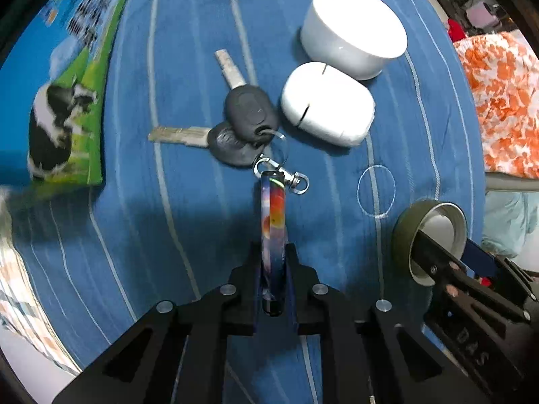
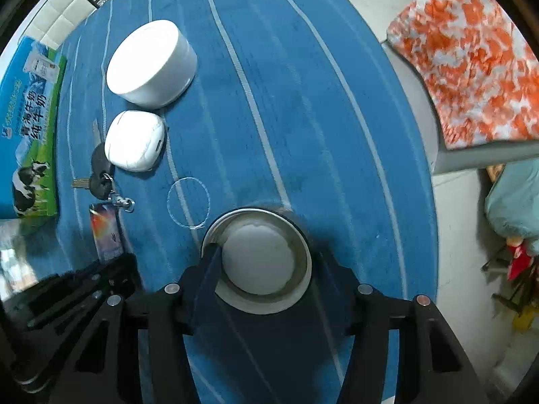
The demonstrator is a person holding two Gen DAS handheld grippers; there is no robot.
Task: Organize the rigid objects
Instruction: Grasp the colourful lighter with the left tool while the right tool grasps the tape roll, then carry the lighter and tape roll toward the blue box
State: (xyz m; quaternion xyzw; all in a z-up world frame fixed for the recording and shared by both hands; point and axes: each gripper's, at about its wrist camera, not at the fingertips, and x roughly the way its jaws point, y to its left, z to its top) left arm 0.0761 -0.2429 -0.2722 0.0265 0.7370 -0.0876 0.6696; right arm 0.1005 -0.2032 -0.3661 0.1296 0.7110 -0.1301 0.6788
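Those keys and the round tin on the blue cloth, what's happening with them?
A person is tidying small items with two hand-held grippers. The left gripper is clamped on the colourful tag of a key bunch, whose keys lie on the blue cloth. The right gripper holds a round tin by its rim, one finger inside it. A white round container, a white pebble-shaped case and a milk carton lie nearby, untouched.
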